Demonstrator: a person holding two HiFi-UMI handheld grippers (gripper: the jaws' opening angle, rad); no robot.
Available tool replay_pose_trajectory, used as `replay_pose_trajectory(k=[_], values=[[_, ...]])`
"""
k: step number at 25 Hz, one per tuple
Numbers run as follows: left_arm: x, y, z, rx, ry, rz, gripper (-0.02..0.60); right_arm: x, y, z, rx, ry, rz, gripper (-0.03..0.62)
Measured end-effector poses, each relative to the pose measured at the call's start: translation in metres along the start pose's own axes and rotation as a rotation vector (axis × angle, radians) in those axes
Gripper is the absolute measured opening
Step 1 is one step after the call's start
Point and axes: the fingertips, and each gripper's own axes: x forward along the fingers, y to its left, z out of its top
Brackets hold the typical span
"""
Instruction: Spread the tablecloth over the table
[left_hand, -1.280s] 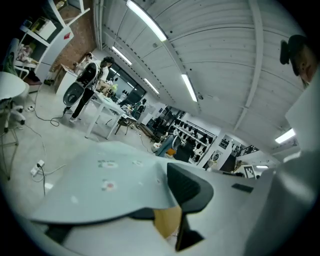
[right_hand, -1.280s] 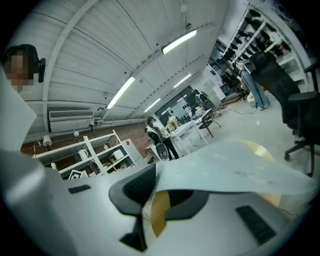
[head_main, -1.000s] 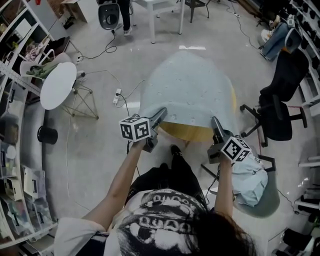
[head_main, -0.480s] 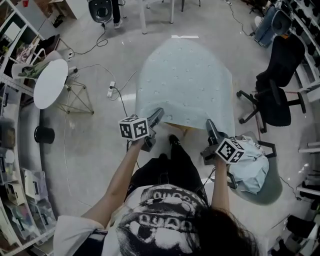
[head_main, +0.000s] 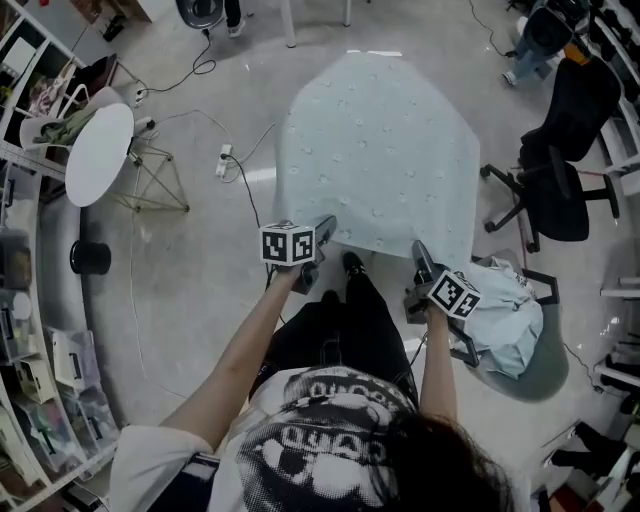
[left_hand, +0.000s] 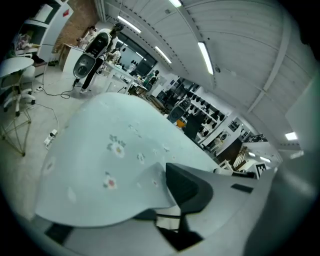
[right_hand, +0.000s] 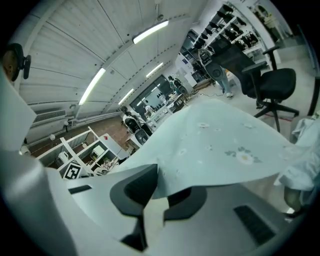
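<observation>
Currently, left claw (head_main: 323, 228), jaws just closing further, clamped on near-left hem of tablecloth (head_main: 380, 140), draped across the worktop; right claw (head_main: 420, 252) likewise on near-right hem. Step: laying down near edge; next, judged: lowering evenly, then releasing both.

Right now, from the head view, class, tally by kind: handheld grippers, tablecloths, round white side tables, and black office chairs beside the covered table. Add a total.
grippers: 2, the left gripper and right gripper, whose jaws have just been closing with the tablecloth edge between them
tablecloth: 1
round white side table: 1
black office chair: 1
total: 5
</observation>
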Motion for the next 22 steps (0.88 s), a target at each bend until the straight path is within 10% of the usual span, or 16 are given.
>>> replay_pose_trajectory(k=[9,19,22], values=[[0.035,0.014,-0.046,0.16,0.146,0.137,0.066,0.017,-0.036,-0.021,0.004,0.072,-0.078,0.015],[0.04,0.023,-0.052,0.194,0.125,0.156,0.074,0.022,-0.054,-0.035,0.112,0.068,-0.106,0.055],[0.035,0.018,-0.062,0.198,0.156,0.122,0.179,0.016,-0.055,-0.044,0.129,0.086,-0.107,0.087]])
